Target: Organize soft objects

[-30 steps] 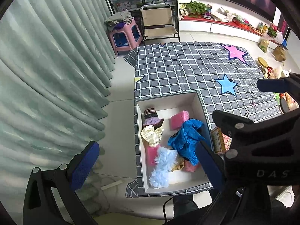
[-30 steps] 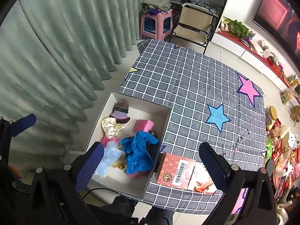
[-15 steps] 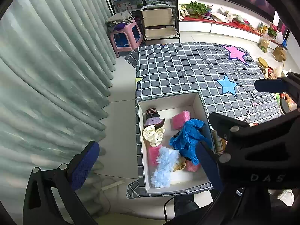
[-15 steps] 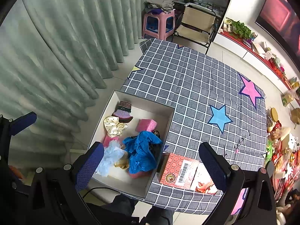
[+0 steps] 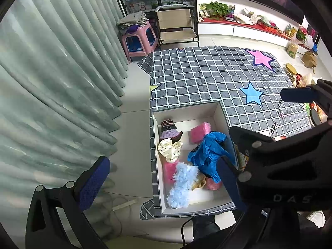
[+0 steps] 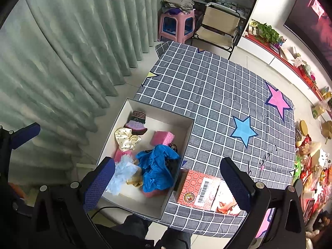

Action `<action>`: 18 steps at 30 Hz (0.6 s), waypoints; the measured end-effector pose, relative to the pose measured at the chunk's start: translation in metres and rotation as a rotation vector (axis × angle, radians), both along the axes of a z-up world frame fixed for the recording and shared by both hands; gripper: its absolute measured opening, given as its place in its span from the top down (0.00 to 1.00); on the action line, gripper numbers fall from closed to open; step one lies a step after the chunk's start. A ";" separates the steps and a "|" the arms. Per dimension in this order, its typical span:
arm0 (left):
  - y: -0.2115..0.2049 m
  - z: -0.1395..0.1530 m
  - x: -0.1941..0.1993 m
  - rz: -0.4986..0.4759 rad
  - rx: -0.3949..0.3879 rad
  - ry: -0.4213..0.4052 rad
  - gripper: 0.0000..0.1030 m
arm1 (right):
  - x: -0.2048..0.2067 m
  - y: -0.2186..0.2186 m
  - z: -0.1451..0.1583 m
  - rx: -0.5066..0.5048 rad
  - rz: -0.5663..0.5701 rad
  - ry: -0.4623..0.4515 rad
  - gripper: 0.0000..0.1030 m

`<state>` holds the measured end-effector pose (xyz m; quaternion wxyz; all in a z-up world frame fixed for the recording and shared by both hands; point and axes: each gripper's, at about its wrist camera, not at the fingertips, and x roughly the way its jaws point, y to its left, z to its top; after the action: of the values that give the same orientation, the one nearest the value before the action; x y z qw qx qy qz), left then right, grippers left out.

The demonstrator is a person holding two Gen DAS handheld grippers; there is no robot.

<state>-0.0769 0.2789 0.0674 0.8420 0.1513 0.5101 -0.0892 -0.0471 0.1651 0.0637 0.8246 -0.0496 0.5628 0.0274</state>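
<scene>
- While both grippers hang high above a table [image 6: 217, 95] with a grey checked cloth, nothing is held in either one.
- Left gripper [image 5: 164, 183]: its two blue-padded fingers are spread wide, with only air between them.
- Right gripper [image 6: 166, 183]: its fingers are also spread wide and hold nothing; in the left wrist view its black body covers the lower right.
- Box [image 6: 187, 133]: a white open box sits at the table's near left corner, below both grippers.
- Inside the box, at the far end: a knitted purple hat [image 6: 137, 122] and, beside it, a pink sponge [image 6: 162, 138].
- Just nearer than the hat lies a cream dotted scrunchie [image 6: 126, 139].
- A crumpled blue cloth [image 6: 155, 170] fills the near right part of the box and lies over some dark item that cannot be made out.
- A pale blue fluffy piece [image 6: 122, 173] lies at the near left, touching a second pink item [image 5: 169, 171].
- Outside the box, touching its right wall, a red patterned carton [image 6: 197, 189] lies flat on the cloth.
- Pink and blue stars are printed on the cloth, well apart from the box.
</scene>
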 end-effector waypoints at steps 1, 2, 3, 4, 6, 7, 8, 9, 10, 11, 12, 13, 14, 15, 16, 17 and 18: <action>0.000 0.000 0.000 0.000 -0.001 0.001 0.01 | 0.000 -0.001 -0.001 0.000 -0.001 0.000 0.01; 0.000 0.000 0.000 0.000 0.000 0.000 0.01 | -0.001 -0.001 -0.001 0.001 0.000 0.000 0.01; 0.000 0.000 0.000 0.001 0.000 0.000 0.01 | -0.001 -0.001 -0.001 0.001 -0.001 0.001 0.01; -0.001 0.000 0.000 0.001 -0.001 0.001 0.01 | -0.001 -0.002 -0.001 0.002 -0.001 0.001 0.01; 0.001 -0.001 0.000 0.000 0.002 0.002 0.01 | -0.002 -0.002 -0.002 0.002 -0.001 0.002 0.01; 0.001 -0.001 0.000 -0.001 0.002 0.002 0.01 | -0.002 -0.002 -0.002 0.002 -0.002 0.002 0.01; 0.001 -0.001 0.000 -0.002 0.003 0.002 0.01 | -0.003 -0.003 -0.003 0.003 -0.003 0.002 0.01; 0.002 -0.001 0.000 -0.003 0.004 0.002 0.01 | -0.003 -0.003 -0.003 0.004 -0.003 0.003 0.01; 0.001 -0.002 0.000 -0.005 0.004 0.001 0.01 | -0.004 -0.004 -0.003 0.004 -0.004 0.003 0.01; 0.001 -0.001 0.000 -0.006 0.004 0.001 0.01 | -0.005 -0.004 -0.004 0.004 -0.004 0.003 0.01; 0.000 -0.002 0.000 -0.008 0.005 0.000 0.01 | -0.004 -0.004 -0.004 0.004 -0.004 0.003 0.01; 0.000 -0.002 -0.001 -0.008 0.005 0.001 0.01 | -0.005 -0.004 -0.004 0.005 -0.004 0.004 0.01; 0.000 -0.002 -0.001 -0.009 0.005 0.001 0.01 | -0.005 -0.004 -0.004 0.004 -0.004 0.004 0.01; 0.000 -0.002 -0.001 -0.009 0.005 0.001 0.01 | -0.004 -0.004 -0.003 0.004 -0.004 0.004 0.01; 0.000 -0.002 -0.001 -0.010 0.005 0.000 0.01 | -0.004 -0.004 -0.003 0.004 -0.004 0.004 0.01; -0.001 -0.003 -0.001 -0.010 0.006 0.000 0.01 | -0.005 -0.004 -0.004 0.005 -0.005 0.004 0.01; 0.000 -0.002 -0.001 -0.010 0.006 0.001 0.01 | -0.006 -0.004 -0.004 0.006 -0.005 0.006 0.01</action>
<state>-0.0783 0.2788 0.0650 0.8410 0.1564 0.5098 -0.0919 -0.0527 0.1610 0.0594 0.8232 -0.0457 0.5652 0.0270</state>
